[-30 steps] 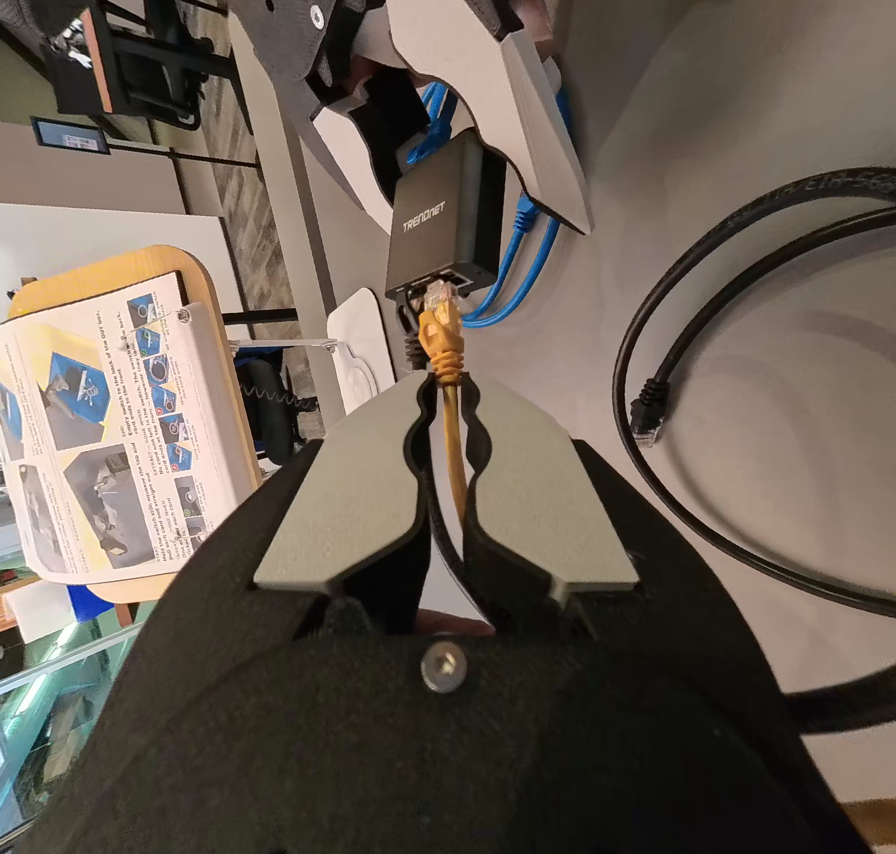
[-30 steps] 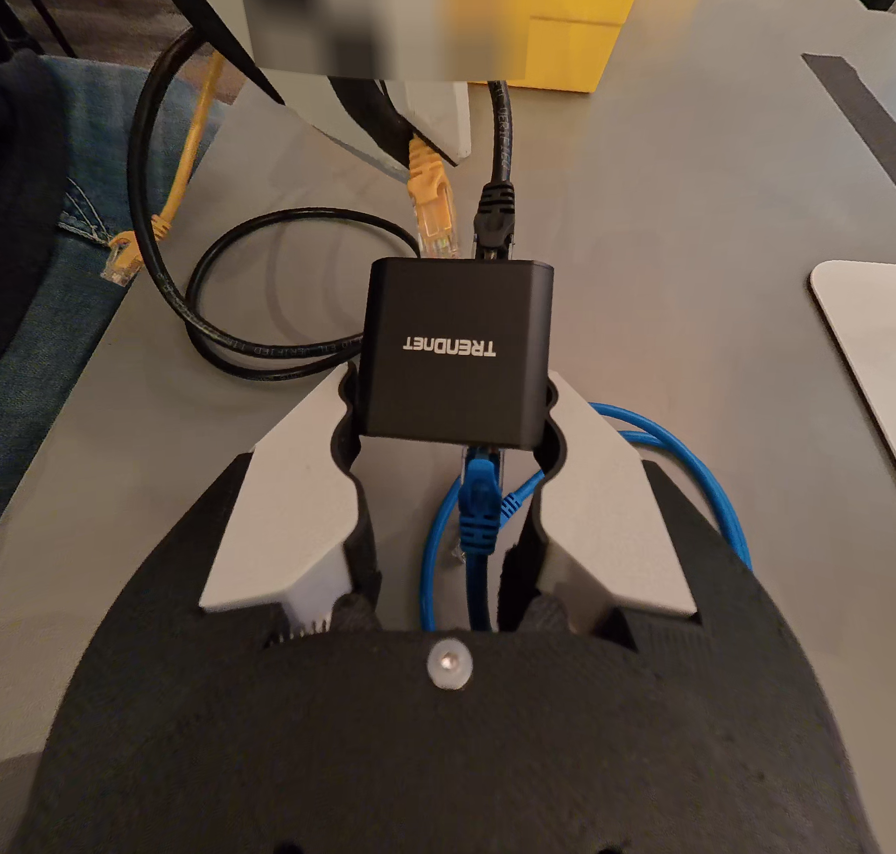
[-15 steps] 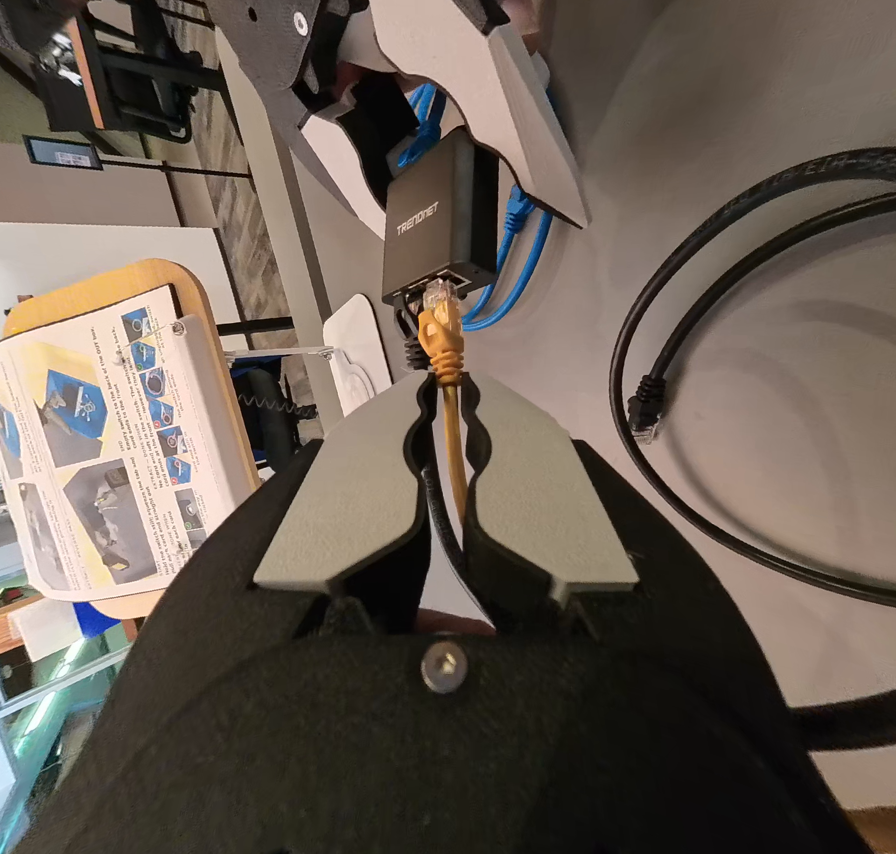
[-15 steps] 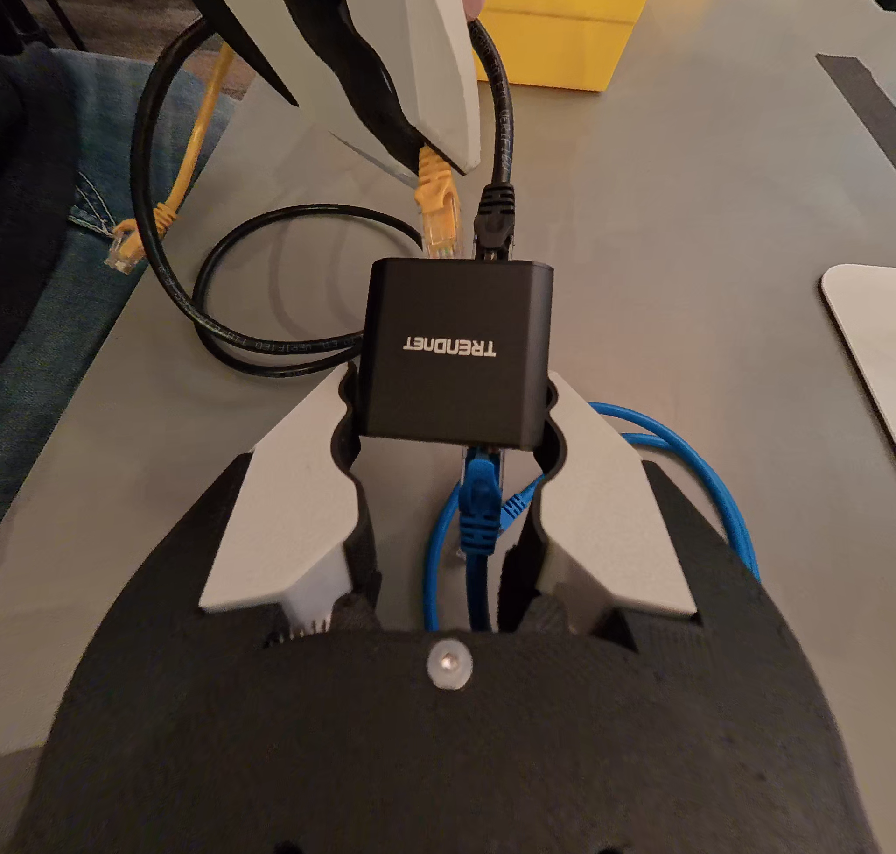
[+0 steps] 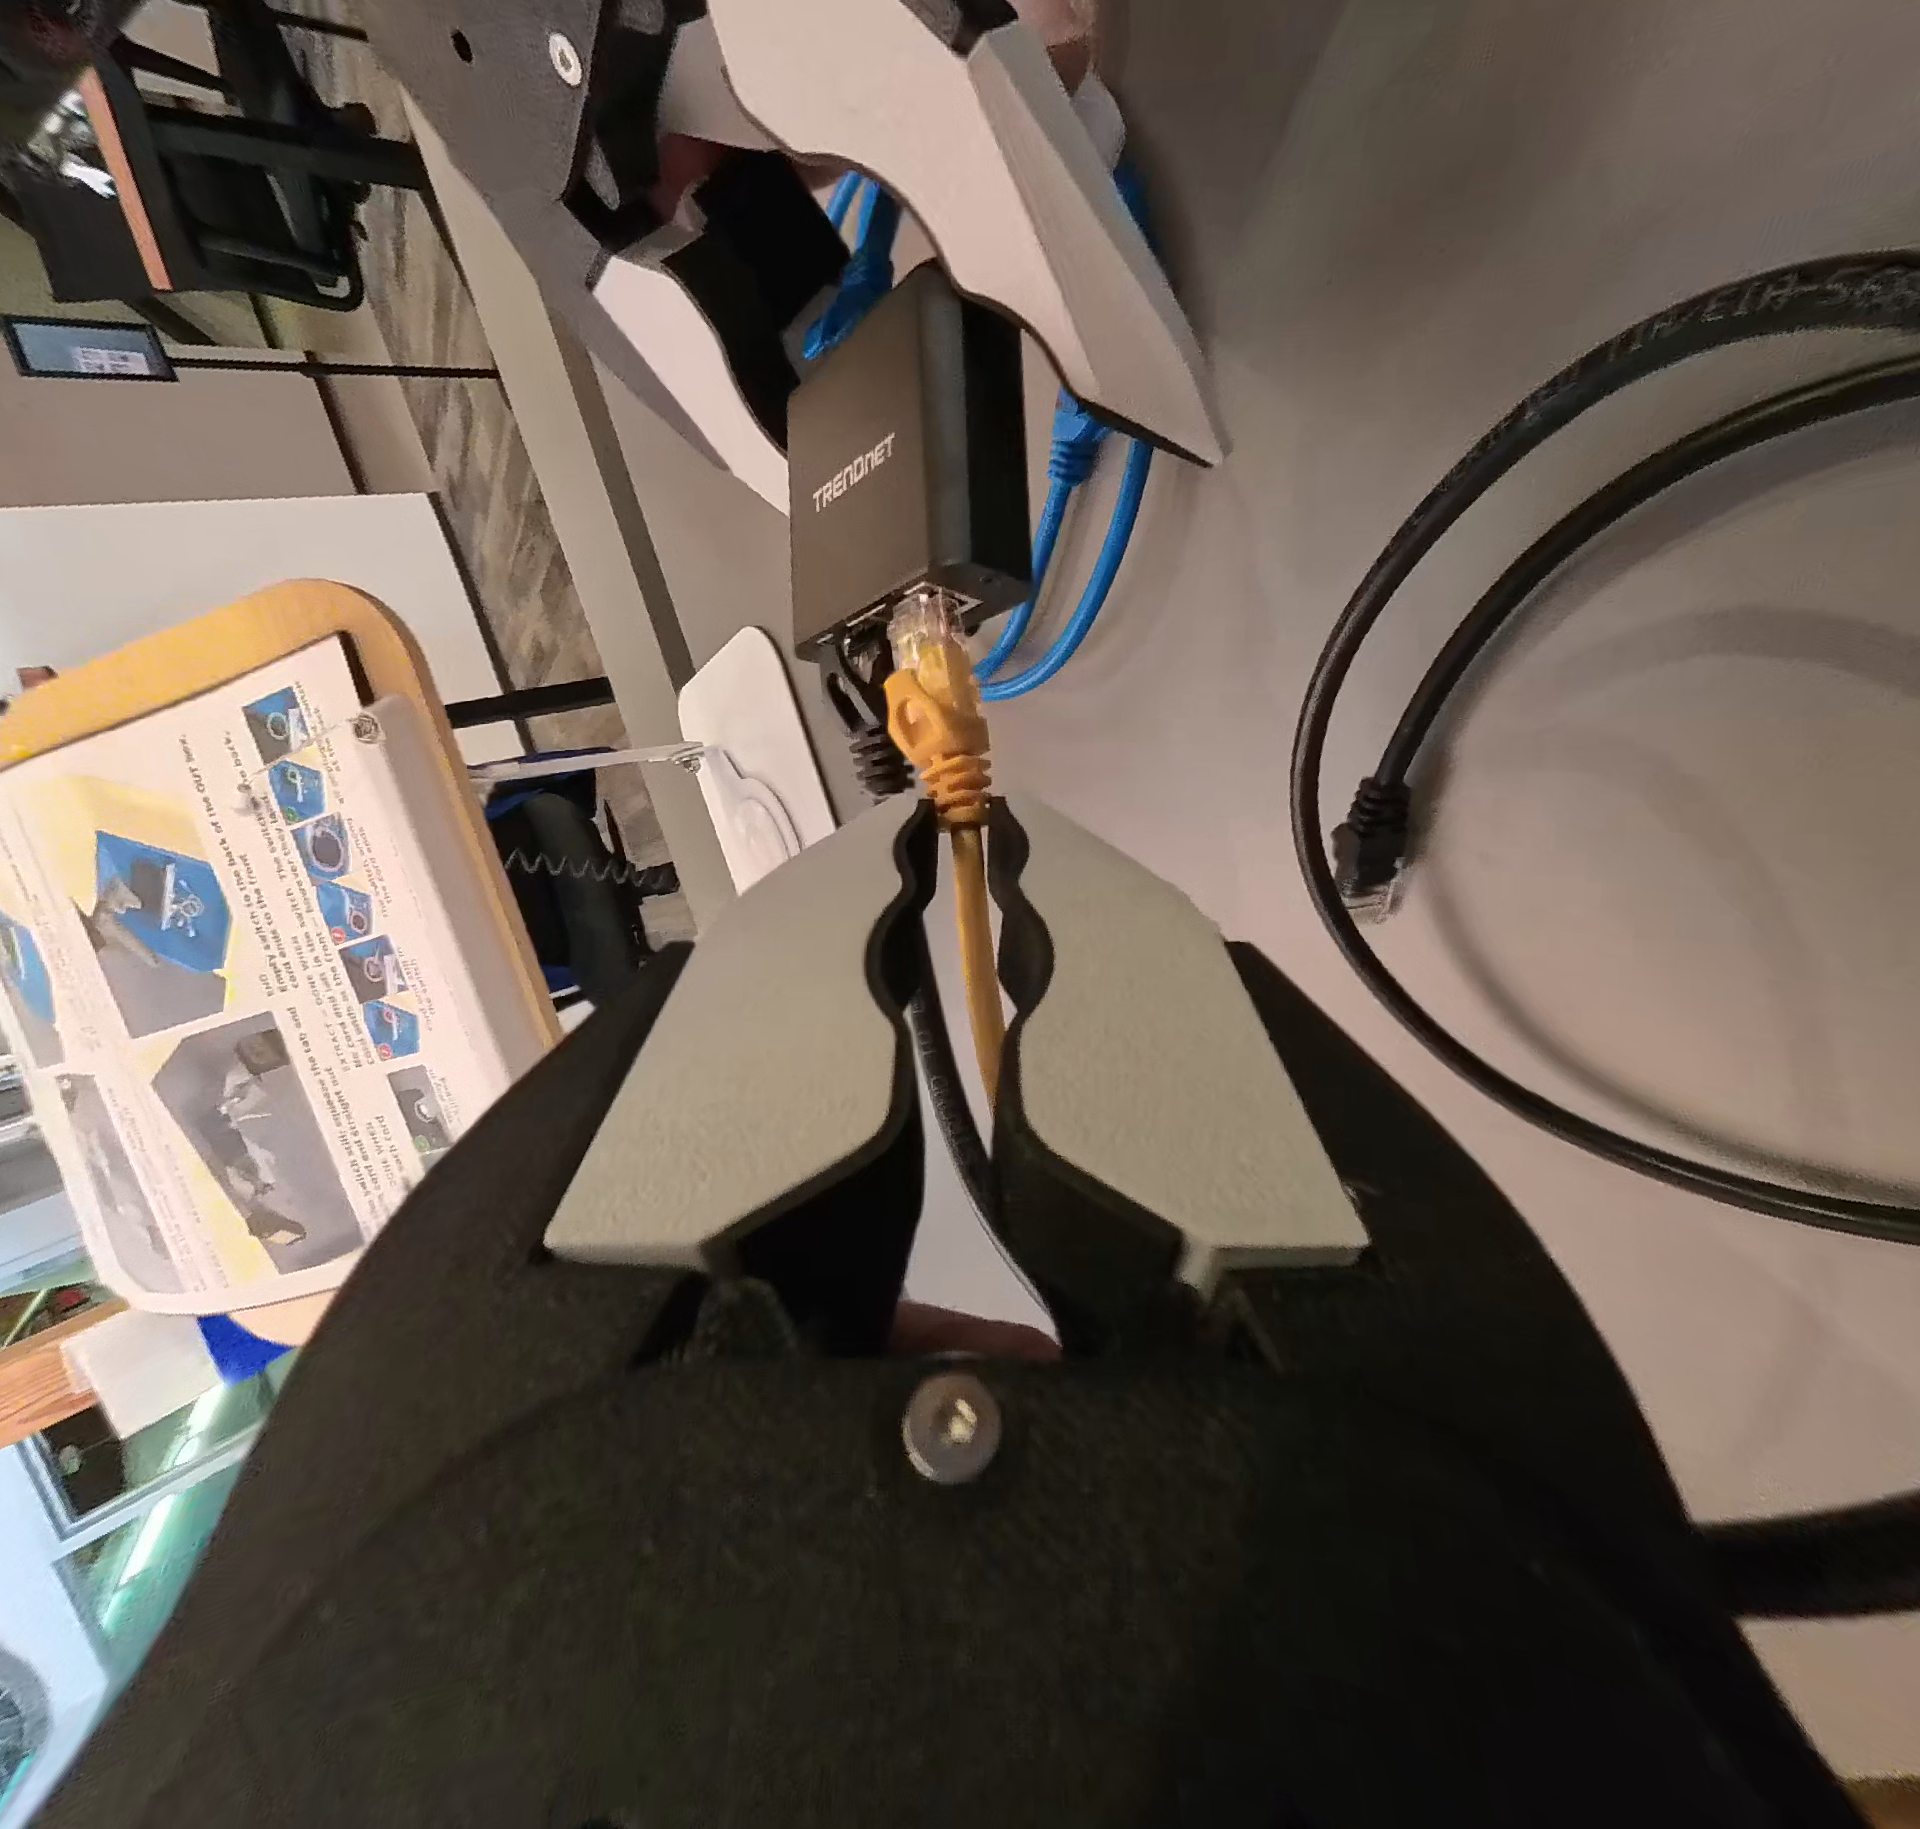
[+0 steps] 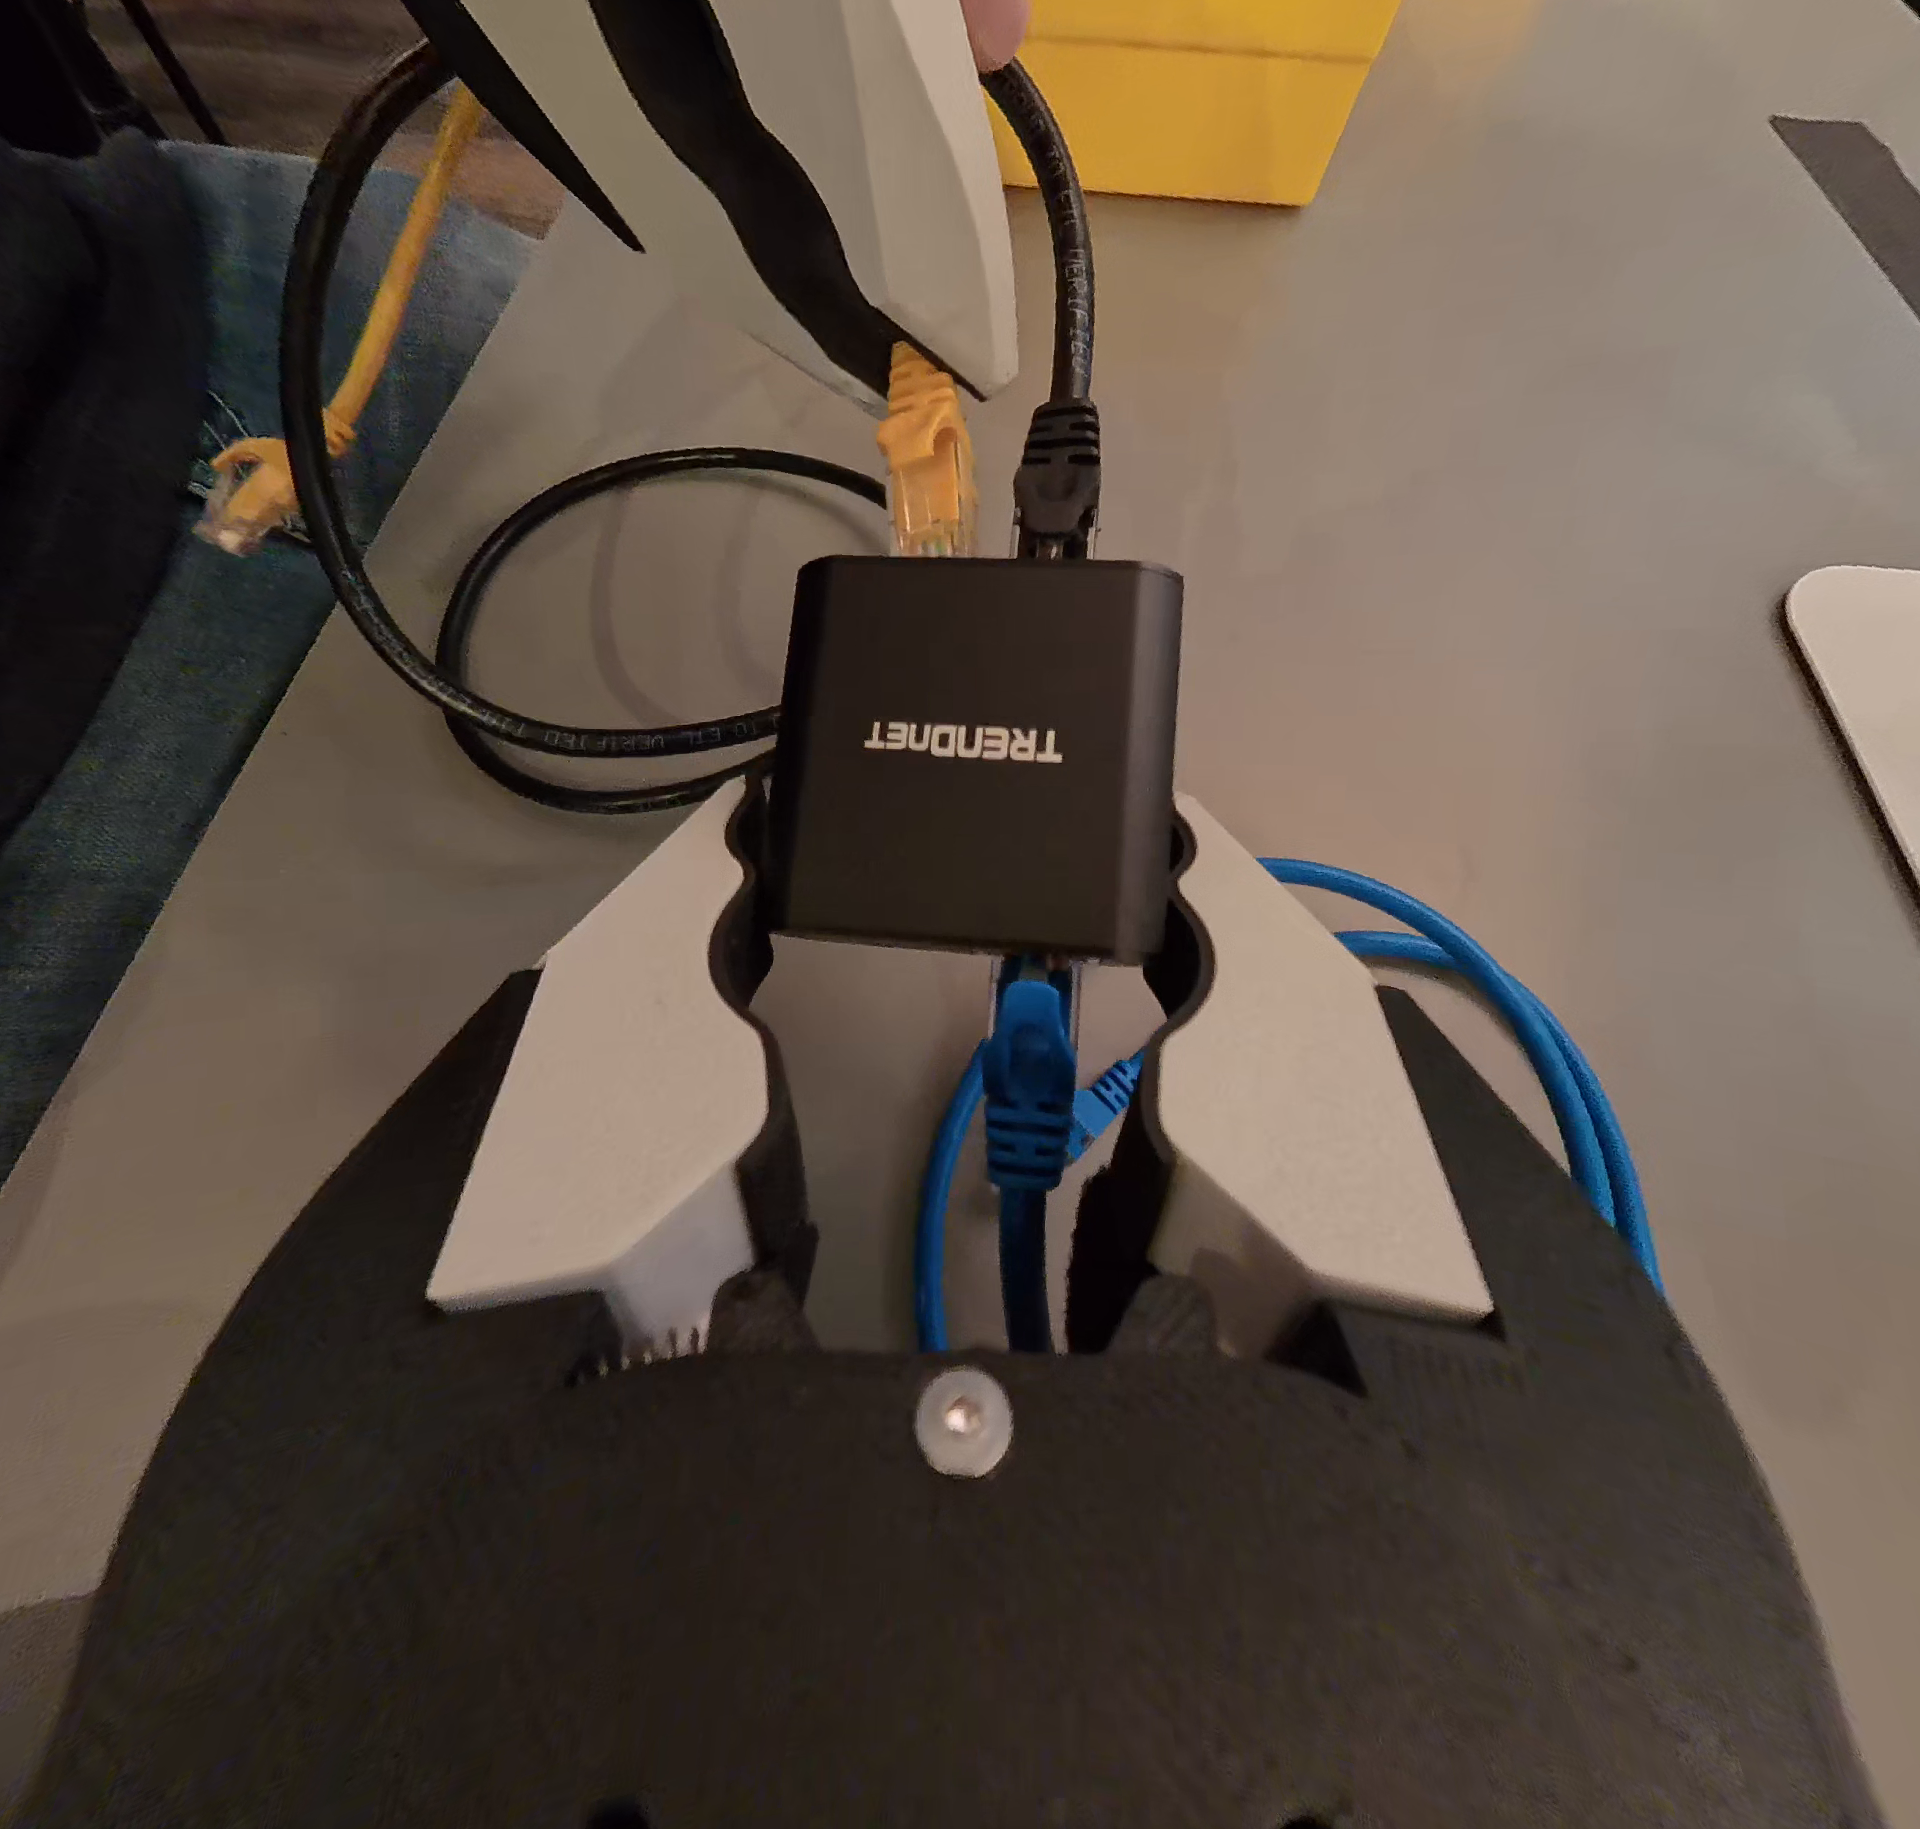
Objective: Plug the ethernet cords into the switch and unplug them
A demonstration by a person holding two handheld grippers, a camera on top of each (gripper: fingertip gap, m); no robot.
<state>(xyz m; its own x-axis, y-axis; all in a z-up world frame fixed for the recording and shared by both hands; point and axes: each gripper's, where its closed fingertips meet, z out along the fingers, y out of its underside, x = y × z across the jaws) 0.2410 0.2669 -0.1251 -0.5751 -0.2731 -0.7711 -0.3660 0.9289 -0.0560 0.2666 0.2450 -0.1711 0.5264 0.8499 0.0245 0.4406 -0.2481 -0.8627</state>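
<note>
Switch (image 6: 977, 751) sits on the grey bench (image 6: 1455, 532), clamped at its sides in the right claw (image 6: 961, 906); left claw (image 5: 954, 829) pinches the yellow cord (image 5: 977, 948) just behind its plug (image 6: 928, 491), tip at the port, not clearly seated; black cord (image 6: 1060, 460) and blue cord (image 6: 1023, 1083) look plugged in; yellow insertion and all unplugging remain, I judge.

The left claw (image 5: 956, 834) pinches the yellow cord (image 5: 977, 948) just behind its plug, whose clear tip sits at a port of the black switch (image 5: 894, 501) straight ahead. Beyond, the right claw (image 5: 883, 366) grips the switch. A loose black cord (image 5: 1371, 844) lies right, on the worktop (image 5: 1558, 636).
</note>
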